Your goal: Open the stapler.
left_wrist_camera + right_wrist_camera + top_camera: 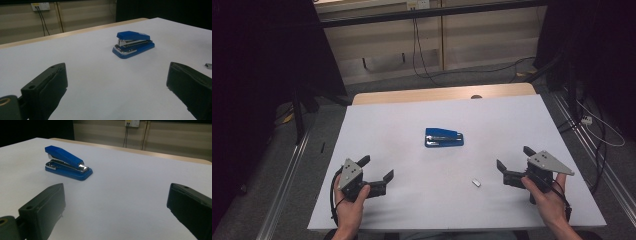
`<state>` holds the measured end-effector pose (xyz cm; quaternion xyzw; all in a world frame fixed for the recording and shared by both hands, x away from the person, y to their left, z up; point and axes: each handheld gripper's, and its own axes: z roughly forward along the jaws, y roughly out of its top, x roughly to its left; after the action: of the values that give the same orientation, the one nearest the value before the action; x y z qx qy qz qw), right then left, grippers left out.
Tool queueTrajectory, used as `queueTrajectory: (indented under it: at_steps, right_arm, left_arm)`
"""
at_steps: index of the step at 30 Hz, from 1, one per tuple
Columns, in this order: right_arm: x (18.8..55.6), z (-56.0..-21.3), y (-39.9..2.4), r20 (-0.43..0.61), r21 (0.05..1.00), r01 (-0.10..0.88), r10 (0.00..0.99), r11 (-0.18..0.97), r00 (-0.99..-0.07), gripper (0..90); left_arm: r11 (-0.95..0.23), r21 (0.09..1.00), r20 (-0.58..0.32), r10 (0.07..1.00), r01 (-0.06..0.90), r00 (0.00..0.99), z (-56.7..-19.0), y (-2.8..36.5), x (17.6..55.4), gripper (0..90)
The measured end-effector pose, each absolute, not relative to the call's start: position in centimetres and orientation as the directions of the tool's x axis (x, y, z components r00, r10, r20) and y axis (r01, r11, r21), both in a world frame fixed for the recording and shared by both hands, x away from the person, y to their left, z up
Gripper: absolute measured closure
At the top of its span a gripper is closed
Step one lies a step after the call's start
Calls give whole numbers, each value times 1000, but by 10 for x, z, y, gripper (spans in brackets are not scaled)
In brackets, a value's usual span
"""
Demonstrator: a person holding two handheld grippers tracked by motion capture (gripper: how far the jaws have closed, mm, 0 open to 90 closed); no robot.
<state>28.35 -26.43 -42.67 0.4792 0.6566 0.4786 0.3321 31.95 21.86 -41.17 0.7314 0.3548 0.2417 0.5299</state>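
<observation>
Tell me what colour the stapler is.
Blue, with silver metal parts inside; the stapler shows best in the left gripper view.

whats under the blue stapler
The blue stapler sits flat on the white table top, with nothing else showing beneath it. Its base covers the spot directly underneath, so that stays unseen. A small block of staples lies apart, nearer the right tongs.

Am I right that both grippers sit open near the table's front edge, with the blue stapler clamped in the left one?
Not quite. The blue stapler isn't clamped in the left gripper; it lies free on the middle of the table, apart from both grippers, as the high view shows. The rest holds: the left gripper and right gripper both sit open near the front edge.
</observation>
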Motion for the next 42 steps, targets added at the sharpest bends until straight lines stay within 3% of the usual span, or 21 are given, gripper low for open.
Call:
queueTrajectory:
  at_steps: [20, 28, 42]
  right_arm:
    - [284, -431, -258, 25, 923, 364, 928, 122, -373, 33]
    - [286, -429, -252, -1, 928, 344, 925, 143, -380, 27]
    - [314, -427, -232, 41, 931, 342, 893, 129, -449, 25]
  left_arm:
    - [-279, 904, -20, 727, 323, 686, -419, 209, 329, 37]
    - [-285, 897, -23, 733, 337, 680, -421, 204, 331, 70]
    - [-299, 893, -19, 724, 337, 690, -416, 196, 353, 76]
